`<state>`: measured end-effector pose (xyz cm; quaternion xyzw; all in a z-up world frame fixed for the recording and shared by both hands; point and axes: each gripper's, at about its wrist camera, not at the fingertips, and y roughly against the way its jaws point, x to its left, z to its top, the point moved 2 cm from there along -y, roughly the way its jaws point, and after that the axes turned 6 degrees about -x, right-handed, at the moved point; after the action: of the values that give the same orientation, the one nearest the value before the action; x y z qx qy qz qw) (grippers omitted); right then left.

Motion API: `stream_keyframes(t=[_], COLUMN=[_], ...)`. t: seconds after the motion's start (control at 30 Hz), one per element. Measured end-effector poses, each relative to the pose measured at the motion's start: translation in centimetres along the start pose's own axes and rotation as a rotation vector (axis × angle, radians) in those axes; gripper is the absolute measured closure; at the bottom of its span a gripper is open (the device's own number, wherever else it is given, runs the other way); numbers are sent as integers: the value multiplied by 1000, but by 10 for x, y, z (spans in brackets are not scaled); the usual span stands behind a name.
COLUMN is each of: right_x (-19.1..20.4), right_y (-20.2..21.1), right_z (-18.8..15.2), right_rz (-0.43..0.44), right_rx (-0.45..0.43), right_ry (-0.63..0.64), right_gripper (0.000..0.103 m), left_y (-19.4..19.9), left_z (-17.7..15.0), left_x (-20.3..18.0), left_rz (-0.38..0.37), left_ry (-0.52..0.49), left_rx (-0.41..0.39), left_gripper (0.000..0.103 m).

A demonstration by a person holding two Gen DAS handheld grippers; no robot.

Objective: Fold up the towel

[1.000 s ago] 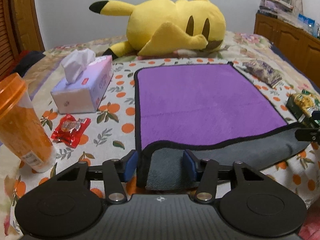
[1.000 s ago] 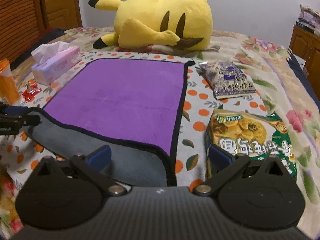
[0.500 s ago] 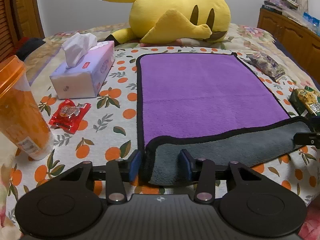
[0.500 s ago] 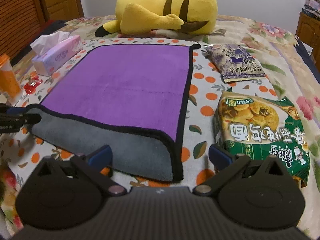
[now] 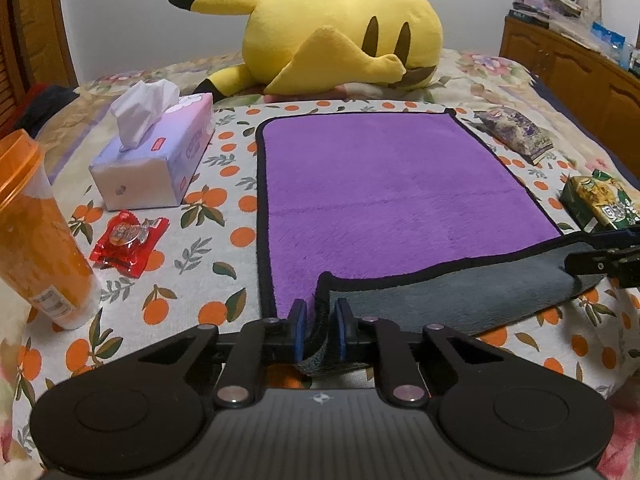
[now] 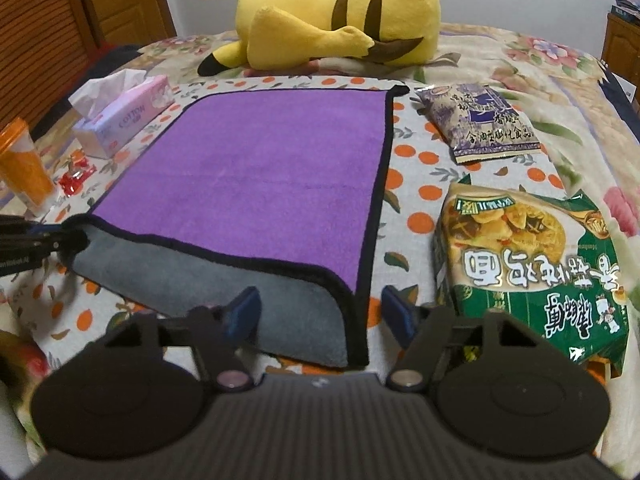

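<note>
A: What lies around the towel (image 5: 392, 184), starting with the biggest thing?

B: The bed (image 6: 520, 80) carries everything. Beyond the towel's far edge rests a yellow plush toy (image 5: 336, 40). The towel itself is spread purple side up on an orange-print cloth (image 5: 224, 184), with its near edge turned back so the grey underside shows as a band.

A: And beside it?

B: To the towel's right sit a green noodle packet (image 6: 528, 256) and, farther back, a purple snack bag (image 6: 480, 120). To its left are a tissue box (image 5: 156, 152), an orange cup (image 5: 36, 232) and a small red candy wrapper (image 5: 128, 236).

A: How does the left gripper (image 5: 321, 328) stand?

B: At the towel's near left corner; its jaws are closing and nearly together, with the black-hemmed corner pinched between the blue pads (image 5: 299, 330).

A: The right gripper (image 6: 320, 312)?

B: At the towel's near right corner. Its jaws are closing too, yet the blue fingers (image 6: 244, 312) stand well apart either side of the folded grey corner, which lies between them unpressed.
</note>
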<state>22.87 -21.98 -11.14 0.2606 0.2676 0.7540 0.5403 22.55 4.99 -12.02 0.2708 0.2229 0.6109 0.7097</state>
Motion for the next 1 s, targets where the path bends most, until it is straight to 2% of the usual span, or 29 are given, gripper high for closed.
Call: stream_keyframes(t=[0.07, 0.2, 0.23, 0.33, 0.4, 0.5, 0.53, 0.77, 1.0], right_x=[-1, -1, 0, 1, 0, -2, -3, -2, -6], right_y=[0, -2, -2, -3, -3, -2, -1, 2, 10], right_z=[0, -1, -2, -3, -3, -3, -2, 0, 8], right_rz=[3, 4, 5, -3, -8, -7, -7, 1, 8], right_rx=[3, 17, 20, 26, 24, 13, 11, -24, -96], right_ry=[0, 13, 16, 32, 35, 34, 34, 45, 32], right_gripper=[49, 59, 65, 73, 77, 89, 95, 98, 98], left_y=[1, 1, 1, 1, 1, 4, 5, 19, 34], left_z=[0, 0, -1, -1, -1, 0, 0, 7, 16], left_x=[-2, -4, -4, -3, -3, -3, -4, -9, -10], left_rz=[-1, 0, 0, 0, -1, -3, -4, -21, -25], left_ry=[-9, -22, -22, -22, -21, -26, -29, -43, -39], left_rx=[-3, -3, -2, -2, -3, -14, -19, -76, -134], left_gripper=[87, 87, 87, 87, 91, 96, 96, 96, 96])
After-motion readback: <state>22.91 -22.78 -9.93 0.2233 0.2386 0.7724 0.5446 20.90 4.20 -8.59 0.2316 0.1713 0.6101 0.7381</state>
